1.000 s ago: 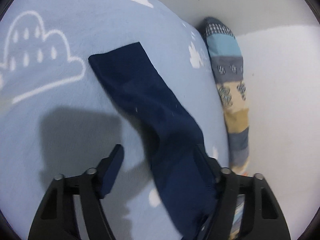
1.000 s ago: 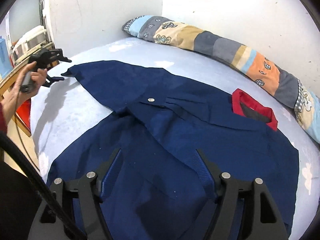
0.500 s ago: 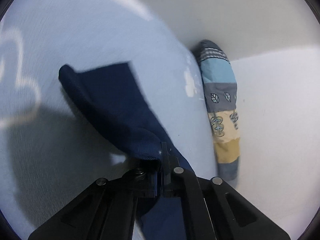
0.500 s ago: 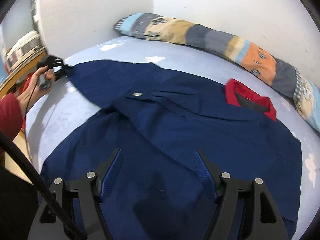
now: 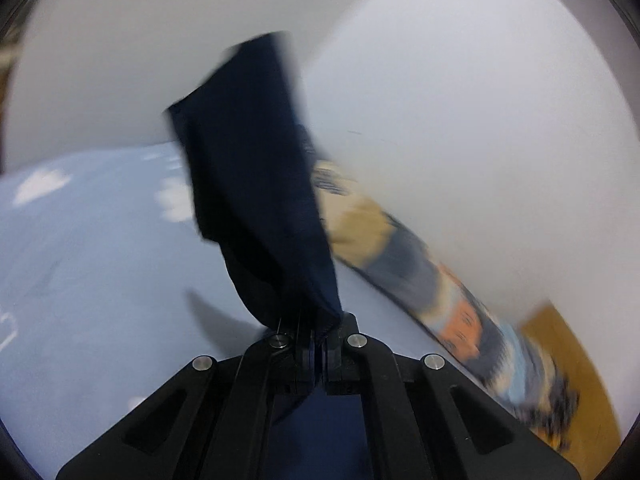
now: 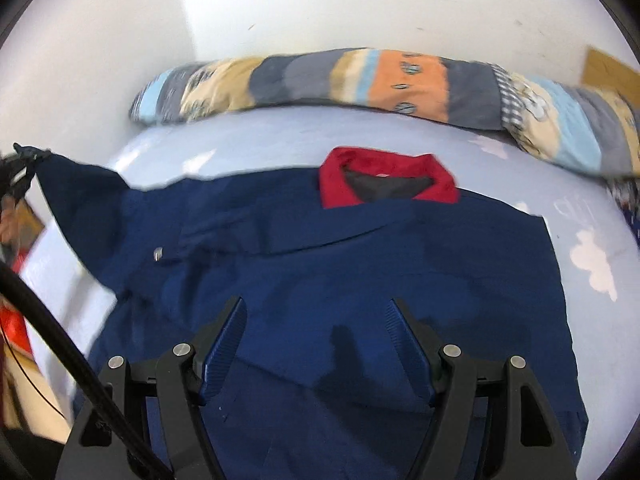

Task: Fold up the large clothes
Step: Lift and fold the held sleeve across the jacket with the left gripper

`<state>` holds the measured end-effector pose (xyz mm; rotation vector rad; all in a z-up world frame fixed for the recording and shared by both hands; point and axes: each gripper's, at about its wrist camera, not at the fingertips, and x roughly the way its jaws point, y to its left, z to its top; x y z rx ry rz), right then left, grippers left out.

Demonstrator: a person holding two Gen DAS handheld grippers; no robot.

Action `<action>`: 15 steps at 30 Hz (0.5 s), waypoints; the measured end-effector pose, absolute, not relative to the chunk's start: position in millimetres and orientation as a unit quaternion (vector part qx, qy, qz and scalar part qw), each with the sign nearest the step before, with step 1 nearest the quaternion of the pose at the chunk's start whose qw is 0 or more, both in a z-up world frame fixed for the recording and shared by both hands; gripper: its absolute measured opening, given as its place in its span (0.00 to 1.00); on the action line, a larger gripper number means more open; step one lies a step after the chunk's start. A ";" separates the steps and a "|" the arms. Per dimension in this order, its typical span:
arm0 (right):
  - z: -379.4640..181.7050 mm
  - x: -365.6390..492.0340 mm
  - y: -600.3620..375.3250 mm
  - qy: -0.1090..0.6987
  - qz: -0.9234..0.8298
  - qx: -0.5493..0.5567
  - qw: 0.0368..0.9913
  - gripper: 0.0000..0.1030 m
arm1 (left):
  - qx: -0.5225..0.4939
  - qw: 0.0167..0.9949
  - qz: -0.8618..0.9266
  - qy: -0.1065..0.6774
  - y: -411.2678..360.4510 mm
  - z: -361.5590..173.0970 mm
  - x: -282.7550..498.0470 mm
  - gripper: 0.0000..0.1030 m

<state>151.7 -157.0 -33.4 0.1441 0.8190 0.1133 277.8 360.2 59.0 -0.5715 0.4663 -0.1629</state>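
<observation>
**Left wrist and right wrist views: sleeve lifted for the fold**

Left wrist view: the left tool (image 5: 316, 344) has its fingers pressed together on the end of the dark blue sleeve (image 5: 260, 184), which rises from the pinch toward 12 o'clock, clear of the light blue bed sheet (image 5: 92, 264). The cloth is blurred, so the cuff's detail cannot be made out. A grip at the very end makes sense: it lets the whole sleeve hang free and be carried over the body in one sweep. A long patchwork pillow (image 5: 432, 280) runs along the wall from the centre toward 4 o'clock.

Right wrist view: the navy jacket (image 6: 360, 280) lies flat on the bed sheet (image 6: 256, 136), its red collar (image 6: 384, 180) at 12 o'clock, pointing toward the patchwork pillow (image 6: 360, 80) along the wall. The right tool (image 6: 316, 344) hangs over the lower body of the jacket with its fingers spread, holding nothing; it looks placed to pin or smooth the cloth while the other side moves. At 9 o'clock the sleeve (image 6: 80, 192) is drawn up taut to the left tool (image 6: 22, 164) at the frame's edge. A metal snap (image 6: 158, 255) shows on the chest near 9 o'clock.

By my reading, the sleeve fold is under way and the body folds remain.
</observation>
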 end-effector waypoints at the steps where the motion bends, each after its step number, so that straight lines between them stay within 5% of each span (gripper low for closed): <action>1: -26.1 149.9 -167.0 0.391 0.050 0.083 0.915 0.74 | -0.264 0.933 -0.095 0.227 342.2 67.7 276.4 0.01; 8: 29.4 121.0 -234.7 0.326 0.000 0.125 0.937 0.74 | -0.188 0.921 -0.231 0.249 174.0 103.6 271.4 0.01; 15: 57.4 79.5 -311.6 0.278 -0.057 0.176 0.943 0.74 | -0.129 0.892 -0.315 0.299 -4.6 80.6 261.0 0.01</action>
